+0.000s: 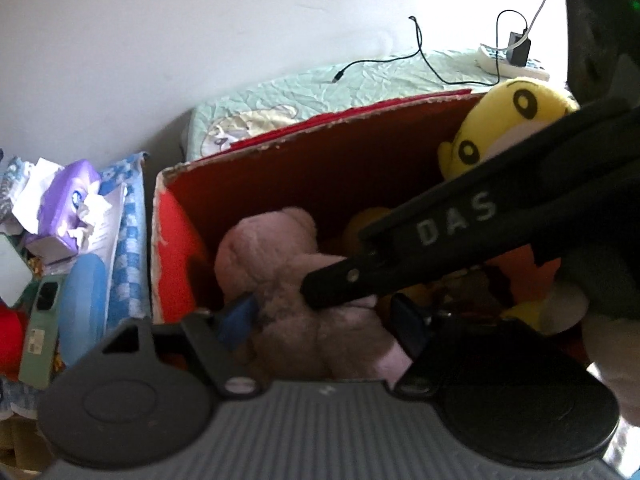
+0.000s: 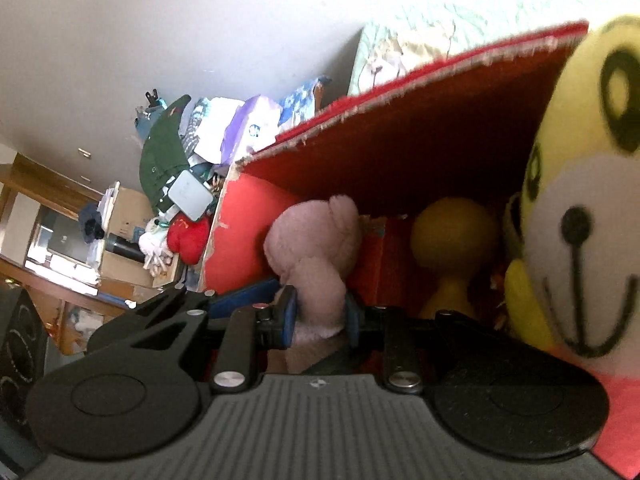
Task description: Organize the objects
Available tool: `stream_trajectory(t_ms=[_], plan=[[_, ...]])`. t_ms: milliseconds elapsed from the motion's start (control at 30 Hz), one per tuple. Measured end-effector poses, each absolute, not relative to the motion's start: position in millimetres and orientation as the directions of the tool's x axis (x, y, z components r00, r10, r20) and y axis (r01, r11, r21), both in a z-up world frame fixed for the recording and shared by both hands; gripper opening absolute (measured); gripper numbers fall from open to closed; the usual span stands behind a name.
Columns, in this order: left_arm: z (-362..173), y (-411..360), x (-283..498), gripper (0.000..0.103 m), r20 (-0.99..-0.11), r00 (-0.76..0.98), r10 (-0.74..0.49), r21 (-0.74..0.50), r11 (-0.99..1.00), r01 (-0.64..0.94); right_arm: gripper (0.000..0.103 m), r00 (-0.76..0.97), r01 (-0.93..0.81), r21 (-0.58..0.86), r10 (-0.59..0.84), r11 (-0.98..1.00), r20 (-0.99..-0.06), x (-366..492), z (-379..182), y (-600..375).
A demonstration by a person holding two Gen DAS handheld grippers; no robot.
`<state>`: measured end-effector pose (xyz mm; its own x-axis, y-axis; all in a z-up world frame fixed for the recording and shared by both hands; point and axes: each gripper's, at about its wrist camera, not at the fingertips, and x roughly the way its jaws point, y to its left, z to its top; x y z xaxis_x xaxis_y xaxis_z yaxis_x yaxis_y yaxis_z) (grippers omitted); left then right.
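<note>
Cluttered bedroom, red box [image 1: 288,168] beside the bed w/ pink plush bear [image 1: 280,280] inside at its left. Right gripper [image 2: 318,316] pinches the bear's soft, light, squashy limb. Left gripper [image 1: 324,324] half-open around its body, contact unclear; grab thick torso, fur won't slip.

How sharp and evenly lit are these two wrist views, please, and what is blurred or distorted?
Left wrist view: the wall is overexposed, the red box interior is shadowed, and the pink plush bear is soft. Right wrist view: the yellow plush toy looms close and blurred, and the box rim bows with fisheye curvature.
</note>
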<state>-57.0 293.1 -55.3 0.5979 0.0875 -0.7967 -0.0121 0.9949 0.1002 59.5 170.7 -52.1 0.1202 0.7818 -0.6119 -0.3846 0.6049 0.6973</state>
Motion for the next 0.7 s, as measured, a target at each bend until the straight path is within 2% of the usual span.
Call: stream_trajectory(t_ms=[67,133,267,533,700], plan=[[-55,293,-56,0.072,-0.797,0.597,0.09,0.101,0.995,-0.015,0.028,0.153,-0.396,0.678,0.773,0.619,-0.616,59,-48,167],[-55,293,-55,0.072,-0.798,0.595,0.094,0.104,0.994,-0.018,0.022,0.186,-0.391,0.661,0.758,0.64,-0.625,61,-45,162],[-56,292,-54,0.074,-0.801,0.588,0.11,0.121,0.992,-0.021,0.017,0.207,-0.382,0.612,0.71,0.692,-0.674,64,-49,163],[-58,292,-50,0.074,-0.806,0.578,0.128,0.147,0.989,-0.014,0.017,0.188,-0.416,0.551,0.661,0.723,-0.726,63,-50,179],[-58,292,-49,0.073,-0.811,0.563,0.157,0.172,0.985,-0.026,0.006,0.133,-0.409,0.597,0.693,0.69,-0.709,62,-57,186]])
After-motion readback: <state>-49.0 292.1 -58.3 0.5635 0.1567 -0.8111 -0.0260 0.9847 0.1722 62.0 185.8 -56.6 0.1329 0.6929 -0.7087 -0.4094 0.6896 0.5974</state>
